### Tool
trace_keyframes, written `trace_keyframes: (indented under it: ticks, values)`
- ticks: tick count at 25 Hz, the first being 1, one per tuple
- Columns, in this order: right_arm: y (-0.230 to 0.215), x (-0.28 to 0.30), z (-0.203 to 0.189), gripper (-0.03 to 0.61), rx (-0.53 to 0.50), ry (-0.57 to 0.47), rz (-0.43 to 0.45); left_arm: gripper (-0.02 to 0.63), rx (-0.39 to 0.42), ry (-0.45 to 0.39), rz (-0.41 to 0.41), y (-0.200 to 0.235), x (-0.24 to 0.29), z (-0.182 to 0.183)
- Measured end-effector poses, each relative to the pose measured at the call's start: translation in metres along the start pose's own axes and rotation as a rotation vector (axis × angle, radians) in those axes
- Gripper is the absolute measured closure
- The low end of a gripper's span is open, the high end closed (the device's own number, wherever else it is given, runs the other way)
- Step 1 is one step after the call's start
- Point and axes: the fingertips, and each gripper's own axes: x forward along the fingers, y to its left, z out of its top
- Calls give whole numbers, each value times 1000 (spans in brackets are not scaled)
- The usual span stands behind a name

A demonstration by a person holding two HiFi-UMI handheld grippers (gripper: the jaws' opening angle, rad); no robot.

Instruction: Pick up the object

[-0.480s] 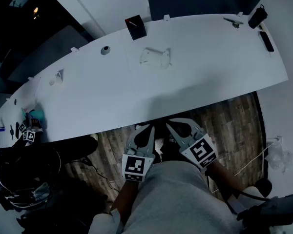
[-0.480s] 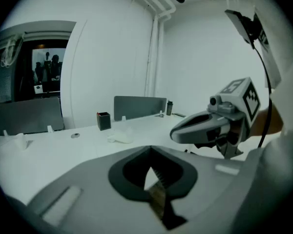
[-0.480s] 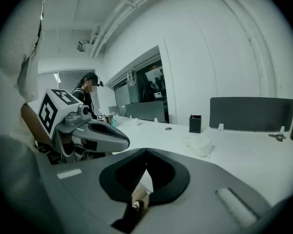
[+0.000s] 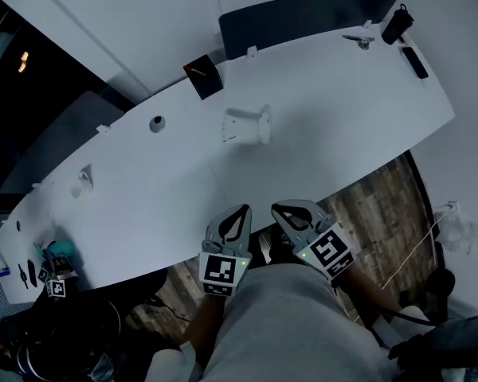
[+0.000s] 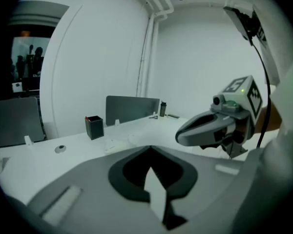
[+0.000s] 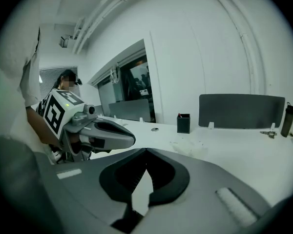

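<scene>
- The left gripper (image 4: 239, 212) and the right gripper (image 4: 282, 209) are held side by side at the near edge of the white table (image 4: 350, 110). In each gripper view the jaws are seen pressed together, with nothing between them.
- The pale object (image 4: 245, 126), which seems to be clear plastic, is seen lying well out on the table, beyond both grippers and on the near side of the black box (image 4: 202, 78). Its exact shape cannot be made out.
- The step in hand is judged to be the reach, and no contact has yet been made.
- The jaws of the chosen gripper should be opened wide before the object is neared, so that it is not nudged away by closed tips.
- The object should be approached low over the table and taken across a narrow part.
- The grip should be closed only once the object is seated between the pads.
- Sliding on the smooth top is to be expected from so light a piece, so the jaws should be closed slowly and the object lifted straight up.
</scene>
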Motion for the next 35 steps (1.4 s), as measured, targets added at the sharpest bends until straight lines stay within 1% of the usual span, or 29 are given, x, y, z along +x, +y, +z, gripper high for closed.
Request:
trace_keyframes:
  ticks: [4,8,12,14,16,17,19,20,23,27,30,32,35]
  values:
    - [-6,30,14,577,28,22,-67,614,34,8,-77,32,13,6]
    - [-7,47,15,577,71,66,-141,614,41,29,-148,58,21,2]
    - [-11,52,8,577,110,114,-216,614,64,34,-205,69,34,0]
    - [-16,53,4,577,131,140,-259,614,63,39,-222,72,41,-1]
    - [-28,55,1,577,142,162,-320,614,53,41,-231,73,47,-1]
    - [-35,58,0,574,148,171,-348,614,48,42,-233,74,49,-1]
    - [-55,67,-3,422,170,192,-384,612,43,47,-230,78,55,-3]
    - [-67,73,-4,397,185,201,-399,614,41,51,-222,81,58,-4]
    - [-111,94,-10,375,227,235,-456,613,38,80,-182,94,66,-6]
    - [-162,117,-21,367,362,274,-516,614,18,102,-152,105,71,-7]
    - [-188,136,-32,353,435,311,-522,612,-1,112,-123,118,79,-8]
    - [-196,145,-39,333,470,342,-516,614,-19,119,-109,123,83,-8]
    - [-204,155,-47,329,504,369,-509,614,-25,137,-107,127,88,-10]
